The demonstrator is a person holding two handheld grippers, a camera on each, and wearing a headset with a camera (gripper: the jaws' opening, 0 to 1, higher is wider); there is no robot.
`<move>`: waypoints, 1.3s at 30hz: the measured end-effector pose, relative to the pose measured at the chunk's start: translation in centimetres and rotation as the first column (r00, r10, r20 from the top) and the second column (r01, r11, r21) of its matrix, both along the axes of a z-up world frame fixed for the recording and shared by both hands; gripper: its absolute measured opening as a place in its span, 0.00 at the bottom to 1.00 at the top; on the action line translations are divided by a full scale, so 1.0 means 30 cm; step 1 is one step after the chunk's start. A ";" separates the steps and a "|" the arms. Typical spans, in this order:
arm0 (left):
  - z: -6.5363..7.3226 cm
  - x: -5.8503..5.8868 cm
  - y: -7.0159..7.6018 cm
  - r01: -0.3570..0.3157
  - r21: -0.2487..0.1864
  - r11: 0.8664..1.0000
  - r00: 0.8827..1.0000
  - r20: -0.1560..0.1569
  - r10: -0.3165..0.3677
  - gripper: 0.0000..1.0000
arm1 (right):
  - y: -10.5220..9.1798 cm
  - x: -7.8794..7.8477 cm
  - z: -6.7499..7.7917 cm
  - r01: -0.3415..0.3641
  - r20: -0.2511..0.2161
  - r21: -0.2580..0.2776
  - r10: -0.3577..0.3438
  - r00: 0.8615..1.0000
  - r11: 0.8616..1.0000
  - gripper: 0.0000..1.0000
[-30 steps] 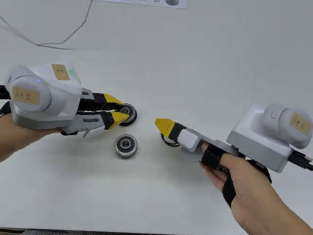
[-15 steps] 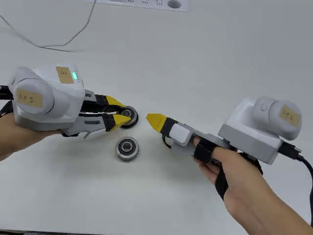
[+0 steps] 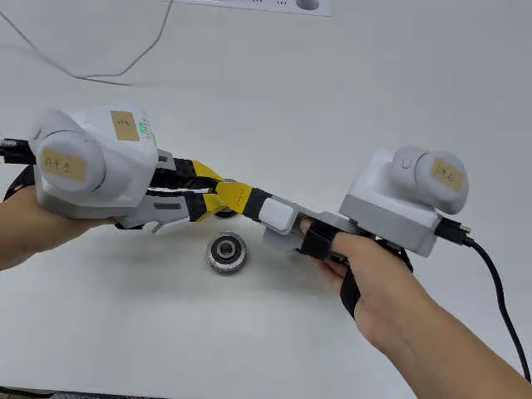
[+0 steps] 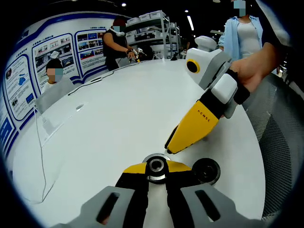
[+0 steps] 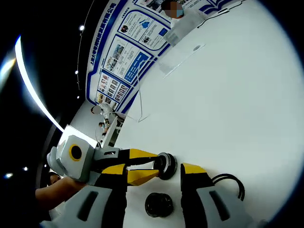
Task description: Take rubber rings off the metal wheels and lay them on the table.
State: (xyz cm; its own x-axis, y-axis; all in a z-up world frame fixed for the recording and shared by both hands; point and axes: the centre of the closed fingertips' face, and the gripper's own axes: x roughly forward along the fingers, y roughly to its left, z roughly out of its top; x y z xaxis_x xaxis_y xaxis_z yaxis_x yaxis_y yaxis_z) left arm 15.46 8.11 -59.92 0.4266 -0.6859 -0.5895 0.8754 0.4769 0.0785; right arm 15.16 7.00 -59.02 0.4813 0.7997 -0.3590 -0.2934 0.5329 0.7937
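My left gripper [image 3: 216, 191] is shut on a metal wheel [image 4: 156, 166], holding it just above the white table [image 3: 332, 100]. In the head view that wheel is hidden behind the yellow jaw tips. My right gripper [image 3: 236, 199] has come in from the right and stands open, its jaws on either side of the held wheel [image 5: 166, 164]. A second wheel [image 3: 227, 252] with its black rubber ring lies flat on the table just in front of the grippers. A loose black rubber ring [image 5: 229, 183] lies on the table beside the right gripper's jaw.
A thin cable [image 3: 125, 62] runs over the far left of the table to a white strip [image 3: 274, 4] at the back edge. The right gripper's black cord [image 3: 499, 283] trails off to the right. People stand beyond the table's far end [image 4: 118, 38].
My right gripper has moved left, from beside the loose ring to the wheel held by the left gripper. The left gripper has kept its hold and barely moved.
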 end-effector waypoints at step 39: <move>0.003 -0.003 -0.002 0.018 -0.012 1.000 1.000 0.010 -0.017 0.13 | 0.035 -0.022 0.028 -0.019 -0.022 0.050 0.020 1.000 0.999 0.44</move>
